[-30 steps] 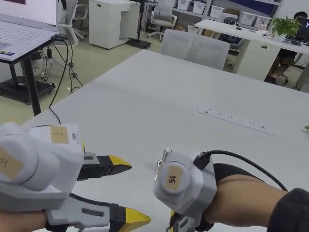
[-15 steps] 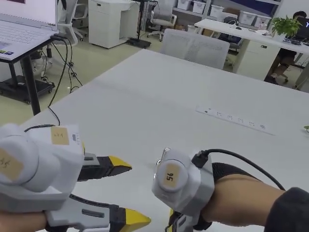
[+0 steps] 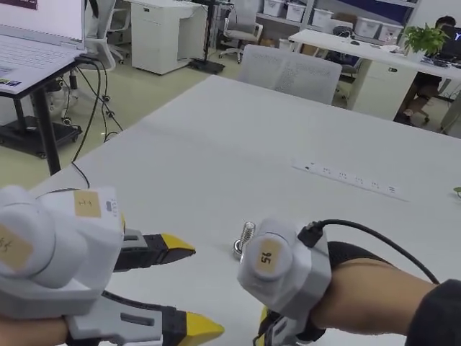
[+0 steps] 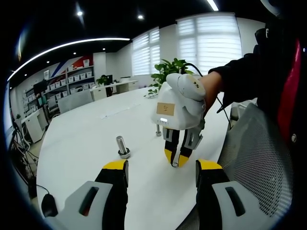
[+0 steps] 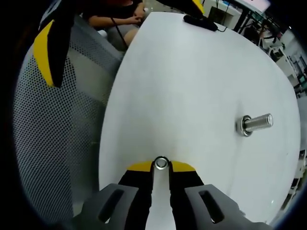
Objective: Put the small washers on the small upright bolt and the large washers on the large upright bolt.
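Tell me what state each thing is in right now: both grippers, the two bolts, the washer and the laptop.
left gripper: open, holding nothing.
right gripper: pointing down at the table, shut on a washer.
washer: pinched between the right gripper's tips, not yet on a bolt.
large bolt: standing upright on the table.
small bolt: upright, partly hidden behind the right gripper.
laptop: open, screen lit.

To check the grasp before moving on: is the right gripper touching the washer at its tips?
Touching. In the right gripper view, the right gripper has its yellow tips closed against both sides of the washer, no gap.
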A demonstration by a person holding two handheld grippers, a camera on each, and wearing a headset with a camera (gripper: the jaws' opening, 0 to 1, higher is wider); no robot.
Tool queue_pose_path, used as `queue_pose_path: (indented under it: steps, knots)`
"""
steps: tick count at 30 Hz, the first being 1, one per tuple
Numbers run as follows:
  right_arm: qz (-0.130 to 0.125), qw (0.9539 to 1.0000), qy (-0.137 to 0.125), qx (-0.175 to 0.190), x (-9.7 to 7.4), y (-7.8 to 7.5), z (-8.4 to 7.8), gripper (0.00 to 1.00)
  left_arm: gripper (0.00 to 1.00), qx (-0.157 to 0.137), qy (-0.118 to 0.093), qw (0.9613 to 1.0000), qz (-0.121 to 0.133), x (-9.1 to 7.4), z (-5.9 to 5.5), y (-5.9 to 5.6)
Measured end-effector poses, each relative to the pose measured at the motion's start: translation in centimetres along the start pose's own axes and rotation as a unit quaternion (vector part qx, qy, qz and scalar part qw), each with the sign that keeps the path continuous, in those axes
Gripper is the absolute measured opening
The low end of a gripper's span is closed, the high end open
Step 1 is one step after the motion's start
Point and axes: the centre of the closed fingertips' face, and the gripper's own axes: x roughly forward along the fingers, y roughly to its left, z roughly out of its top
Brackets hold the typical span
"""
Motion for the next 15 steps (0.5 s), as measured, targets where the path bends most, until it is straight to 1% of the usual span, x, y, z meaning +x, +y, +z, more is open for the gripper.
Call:
queue_pose_path:
  steps: [6,15]
  knots:
    - [-0.010,0.9998,-0.001,0.016,-0.9,-0.8,-1.3,0.13,0.56,0.001,0.002,1.0000,-0.004,0.3,0.0,0.0]
    - [-0.027,0.9987,-0.003,0.044,-2.9,-2.2,-3.3,0.13,0.56,0.001,0.003,1.0000,-0.006,0.5,0.1,-0.1]
